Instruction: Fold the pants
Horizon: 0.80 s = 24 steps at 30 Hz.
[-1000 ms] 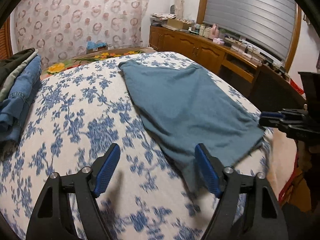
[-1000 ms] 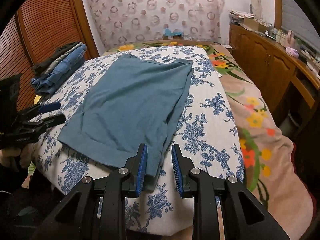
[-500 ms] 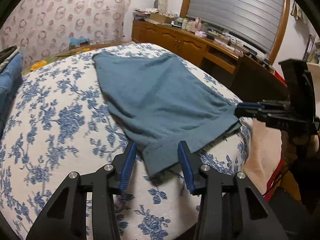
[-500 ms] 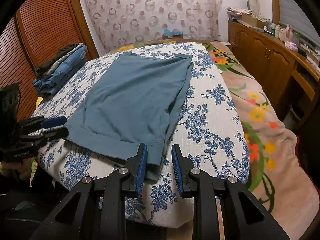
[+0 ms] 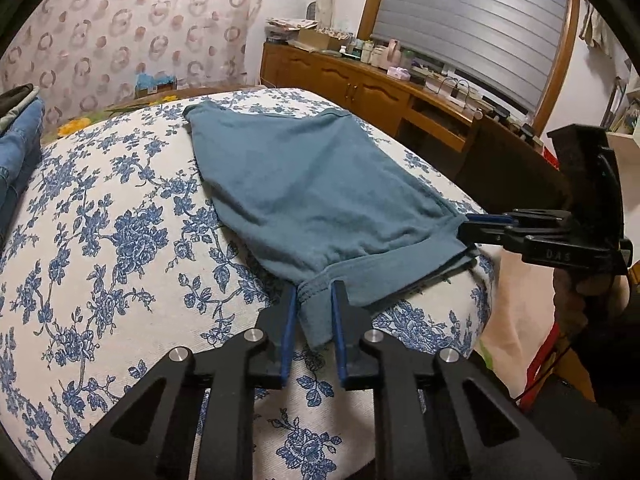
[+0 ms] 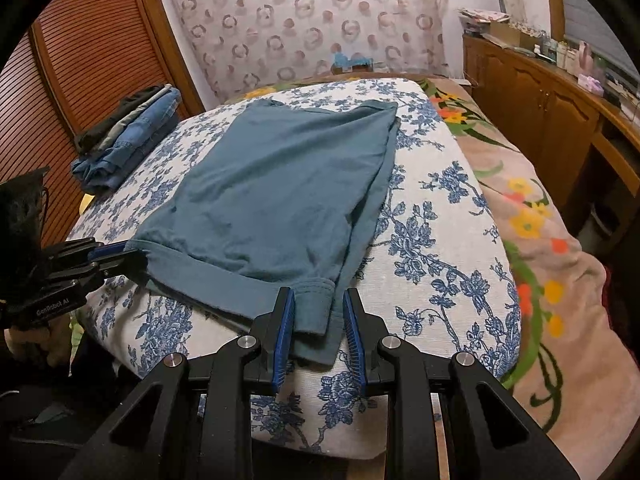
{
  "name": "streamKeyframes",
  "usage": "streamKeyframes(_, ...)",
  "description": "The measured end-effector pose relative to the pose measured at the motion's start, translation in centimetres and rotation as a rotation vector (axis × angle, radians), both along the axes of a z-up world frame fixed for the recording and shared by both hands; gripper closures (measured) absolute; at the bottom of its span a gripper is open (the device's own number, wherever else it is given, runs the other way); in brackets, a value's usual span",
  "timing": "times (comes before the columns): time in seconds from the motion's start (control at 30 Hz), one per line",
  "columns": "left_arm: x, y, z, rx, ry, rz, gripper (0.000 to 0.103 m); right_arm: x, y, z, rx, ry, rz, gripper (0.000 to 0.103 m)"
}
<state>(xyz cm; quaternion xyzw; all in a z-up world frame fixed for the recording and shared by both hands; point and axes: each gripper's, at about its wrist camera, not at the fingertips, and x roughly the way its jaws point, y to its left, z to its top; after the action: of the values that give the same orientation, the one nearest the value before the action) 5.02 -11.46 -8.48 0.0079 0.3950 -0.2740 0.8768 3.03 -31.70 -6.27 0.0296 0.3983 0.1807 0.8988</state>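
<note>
Teal pants (image 5: 312,196) lie flat on the blue-flowered bed cover (image 5: 100,240), waistband end toward me at the bed's near edge; they also show in the right wrist view (image 6: 276,188). My left gripper (image 5: 314,300) is shut on the near left corner of the waistband. My right gripper (image 6: 318,308) is shut on the near right corner of the waistband. Each gripper shows in the other's view, the right one (image 5: 480,224) and the left one (image 6: 116,252), pinching the fabric edge.
A stack of folded jeans and dark clothes (image 6: 128,136) lies on the bed's far left. A wooden cabinet (image 5: 360,88) with clutter runs along the right. A flowered peach blanket (image 6: 532,216) lies right of the cover. Slatted wooden doors (image 6: 80,64) stand left.
The left gripper swung right to the waistband corner and closed from wide open onto it. The right gripper stayed on its corner. The waistband edge is now pulled taut between them.
</note>
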Motion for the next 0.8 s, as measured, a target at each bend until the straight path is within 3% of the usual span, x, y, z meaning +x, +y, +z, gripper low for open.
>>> streamKeyframes(0.07, 0.0, 0.0, -0.1, 0.0, 0.003, 0.0, 0.085, -0.3, 0.0, 0.2, 0.007, -0.016, 0.009, 0.091)
streamKeyframes(0.17, 0.0, 0.0, -0.1, 0.0, 0.002, -0.001, 0.085, -0.9, 0.1, 0.8, 0.008, -0.034, 0.022, 0.094)
streamKeyframes(0.53, -0.1, -0.1, -0.5, 0.015, 0.016, 0.007, 0.083, -1.9, 1.0, 0.1, -0.052, -0.001, 0.006, 0.095)
streamKeyframes(0.6, 0.0, -0.1, -0.7, 0.019, 0.021, 0.013, 0.081, -1.8, 0.8, 0.3, -0.044, -0.005, -0.006, 0.092)
streamKeyframes(0.67, 0.1, -0.1, -0.8, 0.022, 0.027, 0.021, 0.079, -1.7, 0.8, 0.3, -0.055, -0.01, -0.023, 0.08)
streamKeyframes(0.8, 0.1, 0.0, -1.1, 0.02, 0.036, 0.028, 0.076, -1.4, 1.0, -0.1, -0.043, 0.0, -0.034, 0.075)
